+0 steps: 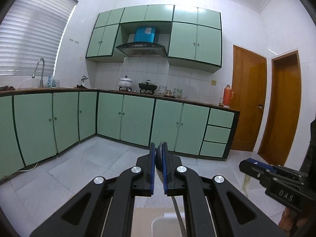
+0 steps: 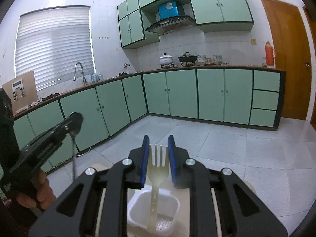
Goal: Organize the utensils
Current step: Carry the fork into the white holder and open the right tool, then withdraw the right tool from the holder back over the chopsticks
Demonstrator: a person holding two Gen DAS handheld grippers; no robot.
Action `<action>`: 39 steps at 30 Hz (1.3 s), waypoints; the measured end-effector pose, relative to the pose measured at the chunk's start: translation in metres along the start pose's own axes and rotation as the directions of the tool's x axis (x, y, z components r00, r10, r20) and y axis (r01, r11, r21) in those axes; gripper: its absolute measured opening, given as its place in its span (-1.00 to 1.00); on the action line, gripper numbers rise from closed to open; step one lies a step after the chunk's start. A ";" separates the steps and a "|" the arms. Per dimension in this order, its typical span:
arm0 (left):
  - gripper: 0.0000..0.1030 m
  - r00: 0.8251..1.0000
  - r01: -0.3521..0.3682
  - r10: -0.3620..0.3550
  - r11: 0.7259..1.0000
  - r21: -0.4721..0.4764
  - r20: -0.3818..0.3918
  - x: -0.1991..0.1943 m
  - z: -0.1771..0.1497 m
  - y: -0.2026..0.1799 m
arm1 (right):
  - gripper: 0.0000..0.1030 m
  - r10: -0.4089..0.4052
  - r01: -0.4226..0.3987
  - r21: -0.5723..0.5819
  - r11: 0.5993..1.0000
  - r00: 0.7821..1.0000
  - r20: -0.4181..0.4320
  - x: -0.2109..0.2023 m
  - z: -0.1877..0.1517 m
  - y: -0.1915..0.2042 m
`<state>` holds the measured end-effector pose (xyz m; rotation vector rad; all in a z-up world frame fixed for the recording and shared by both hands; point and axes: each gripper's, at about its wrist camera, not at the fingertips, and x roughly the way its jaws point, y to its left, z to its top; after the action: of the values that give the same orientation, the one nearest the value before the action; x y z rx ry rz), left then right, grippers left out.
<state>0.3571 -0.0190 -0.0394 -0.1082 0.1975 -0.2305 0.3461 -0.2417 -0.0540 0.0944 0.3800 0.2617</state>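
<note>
In the left wrist view the left gripper (image 1: 158,158) has its blue pads pressed together on the dark, rounded bowl of a metal spoon (image 1: 159,163); the thin handle (image 1: 178,213) hangs down from the grip between the black linkage arms, over a white container (image 1: 158,223) that peeks in at the bottom edge. The spoon looks stiff, smooth and glossy, so it is probably slippery and heavier than plastic; a grip on the bowl lets the handle swing, and the neck would likely be the steadier place to hold. At the right edge the right gripper (image 1: 246,166) holds a pale fork (image 1: 246,183) that hangs tines down.

In the right wrist view the right gripper (image 2: 158,150) is clamped on the head of the cream plastic fork (image 2: 158,169), pads against its two edges, four tines pointing forward beyond the fingertips; the flat handle drops toward the white plastic tub (image 2: 156,209), a rounded rectangular holder with a perforated floor, standing on a beige surface (image 2: 183,215). The fork looks light, slightly translucent and a little flexible; hard squeezing could bend it, so the broad shoulder below the tines seems the sensible hold. At left a hand (image 2: 37,195) carries the left gripper (image 2: 74,121), the spoon's slender shiny handle (image 2: 74,154) dangling from it, well apart from the tub.

Beyond, green cabinets (image 2: 181,92) line the tiled kitchen.
</note>
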 end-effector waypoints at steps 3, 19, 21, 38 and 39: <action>-0.88 1.000 -0.008 0.008 1.000 -0.005 0.008 0.019 -0.005 0.001 | -0.65 0.007 -0.007 0.005 1.000 1.000 0.003 0.016 0.000 -0.003; -0.88 1.000 -0.016 0.016 1.000 -0.013 -0.016 0.040 -0.024 0.005 | -0.65 0.021 -0.021 0.011 1.000 1.000 -0.014 0.030 -0.008 -0.007; -0.88 0.999 -0.015 0.015 1.000 -0.011 -0.047 0.045 -0.031 0.005 | -0.65 0.020 -0.020 0.008 1.000 0.999 -0.036 0.033 -0.020 -0.002; -0.40 0.993 -0.024 0.020 0.999 -0.031 -0.116 0.020 -0.041 0.012 | -0.19 0.006 -0.003 0.052 0.999 0.998 -0.061 0.011 -0.042 0.009; -0.37 0.993 -0.026 0.022 0.999 -0.033 -0.113 0.014 -0.040 0.013 | -0.14 0.003 0.000 0.054 0.999 0.998 -0.057 0.006 -0.042 0.008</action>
<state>0.3647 -0.0133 -0.0821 -0.1270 0.3153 -0.2097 0.3336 -0.2302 -0.0938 0.1410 0.4436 0.2563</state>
